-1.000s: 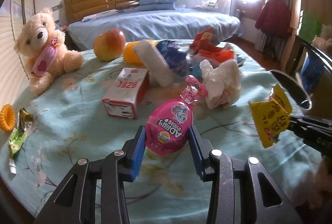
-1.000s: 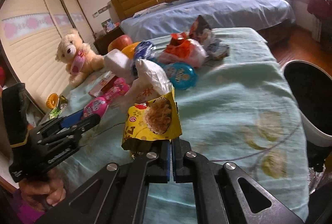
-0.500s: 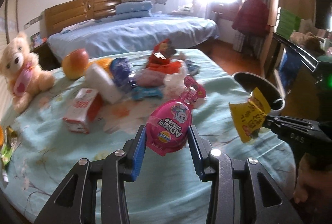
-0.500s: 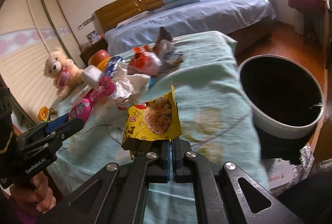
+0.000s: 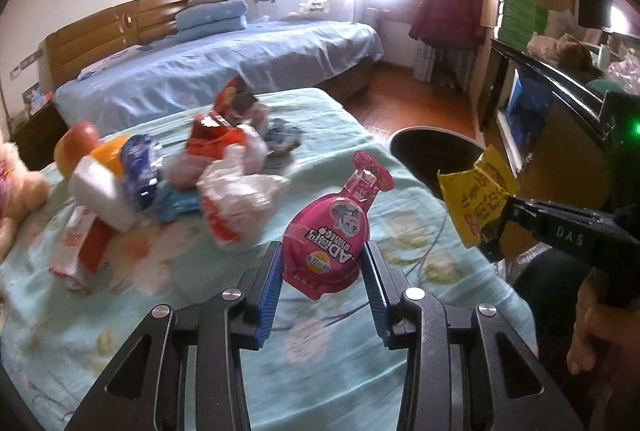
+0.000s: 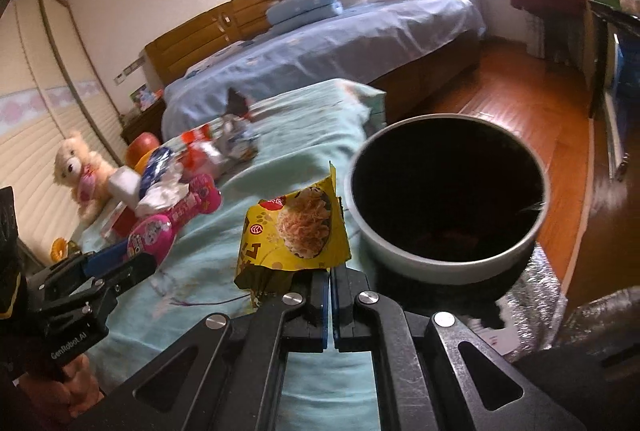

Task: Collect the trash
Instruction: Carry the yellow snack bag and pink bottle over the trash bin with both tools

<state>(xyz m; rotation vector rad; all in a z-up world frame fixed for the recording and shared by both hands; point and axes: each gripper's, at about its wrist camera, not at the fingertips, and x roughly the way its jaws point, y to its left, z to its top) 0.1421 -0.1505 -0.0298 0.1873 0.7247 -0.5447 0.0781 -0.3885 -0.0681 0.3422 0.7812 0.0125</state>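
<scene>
My left gripper [image 5: 323, 271] is shut on a pink drink pouch [image 5: 332, 231] and holds it above the light-blue bedspread [image 5: 344, 383]. My right gripper [image 6: 331, 287] is shut on a yellow snack wrapper [image 6: 296, 227], just left of the round white trash bin [image 6: 444, 259] with its dark inside. In the left wrist view the wrapper [image 5: 476, 199] hangs in front of the bin [image 5: 428, 155]. The pouch also shows in the right wrist view [image 6: 160, 227]. A pile of crumpled wrappers [image 5: 236, 187] lies on the bedspread further back.
An apple [image 5: 76, 147], an orange [image 5: 108, 155], a white block [image 5: 100, 195] and a red-and-white carton [image 5: 80, 247] lie left of the pile. A teddy bear [image 6: 80, 171] sits at the far left. A blue bed [image 5: 224, 71] stands behind; wooden floor [image 6: 532, 111] on the right.
Both grippers have swung right with their loads. The trash bin has come closer and larger in the right wrist view; the pile has slid left.
</scene>
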